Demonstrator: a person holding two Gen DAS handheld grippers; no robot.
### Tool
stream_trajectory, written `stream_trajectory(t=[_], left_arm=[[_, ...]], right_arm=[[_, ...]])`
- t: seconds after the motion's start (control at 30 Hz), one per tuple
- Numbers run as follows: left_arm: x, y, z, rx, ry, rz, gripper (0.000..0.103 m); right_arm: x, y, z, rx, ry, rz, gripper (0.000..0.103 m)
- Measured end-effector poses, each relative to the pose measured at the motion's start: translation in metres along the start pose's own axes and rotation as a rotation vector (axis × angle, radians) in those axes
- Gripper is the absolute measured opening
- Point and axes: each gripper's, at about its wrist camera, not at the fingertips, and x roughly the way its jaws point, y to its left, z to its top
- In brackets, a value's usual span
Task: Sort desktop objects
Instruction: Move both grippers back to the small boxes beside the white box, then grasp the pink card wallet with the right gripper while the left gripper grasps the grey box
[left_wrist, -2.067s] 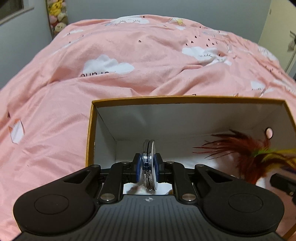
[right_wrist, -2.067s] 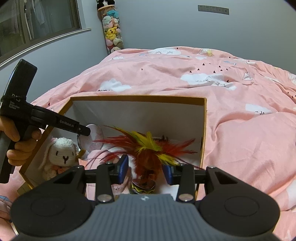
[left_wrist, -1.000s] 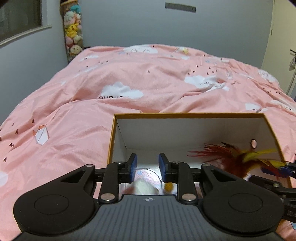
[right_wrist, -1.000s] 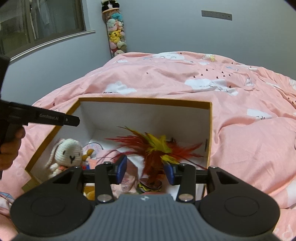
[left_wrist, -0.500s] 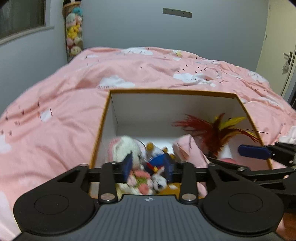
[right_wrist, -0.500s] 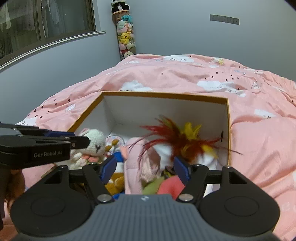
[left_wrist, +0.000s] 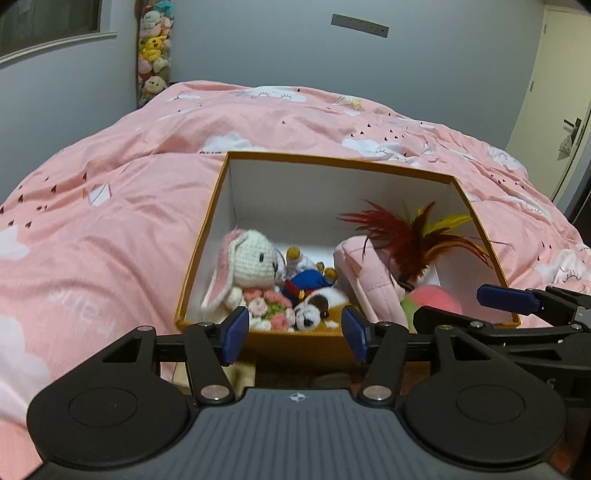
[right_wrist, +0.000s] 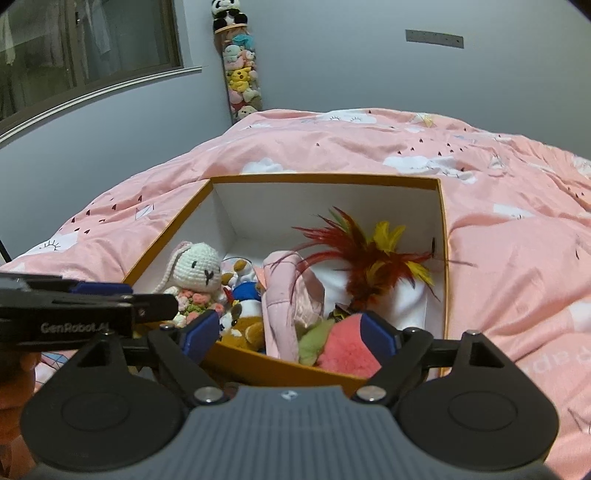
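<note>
An orange cardboard box (left_wrist: 199, 254) with white inner walls sits on the pink bed. It holds a crochet bunny (left_wrist: 251, 266), small plush toys (left_wrist: 314, 291), a pink pouch (left_wrist: 369, 280), a feather shuttlecock (left_wrist: 410, 236) and a peach plush (left_wrist: 436, 301). My left gripper (left_wrist: 293, 334) is open and empty, pulled back before the box's near wall. My right gripper (right_wrist: 288, 334) is open and empty at the near wall; it also shows in the left wrist view (left_wrist: 506, 301). The box (right_wrist: 445, 266), bunny (right_wrist: 197, 267) and shuttlecock (right_wrist: 369, 266) show in the right wrist view.
A pink quilt (left_wrist: 110, 206) with cloud prints covers the bed around the box. A column of plush toys (right_wrist: 242, 77) hangs in the far corner. A window (right_wrist: 92, 40) is on the left wall, a door (left_wrist: 557, 110) at the right.
My left gripper let go of the round metal object inside the box and opened. Both grippers drew back out of the box and opened wider.
</note>
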Motion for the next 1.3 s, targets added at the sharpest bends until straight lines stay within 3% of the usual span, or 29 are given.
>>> stream_trajectory(t=[0.57, 0.83, 1.1, 1.3], left_arm=[[-0.021, 0.007, -0.027, -0.011, 0.064, 0.034, 0.065], [-0.027, 0.036, -0.027, -0.080, 0.110, -0.046, 0.065], [-0.023, 0.043, -0.030, -0.067, 0.177, -0.085, 0.065], [-0.015, 0.029, -0.040, 0.001, 0.222, -0.086, 0.065]], right_arm=[[-0.015, 0.021, -0.022, -0.026, 0.073, 0.036, 0.089], [-0.002, 0.016, -0.031, 0.021, 0.182, -0.001, 0.090], [0.009, 0.012, -0.039, 0.052, 0.242, 0.026, 0.073], [0.024, 0.009, -0.047, 0.089, 0.316, 0.072, 0.071]])
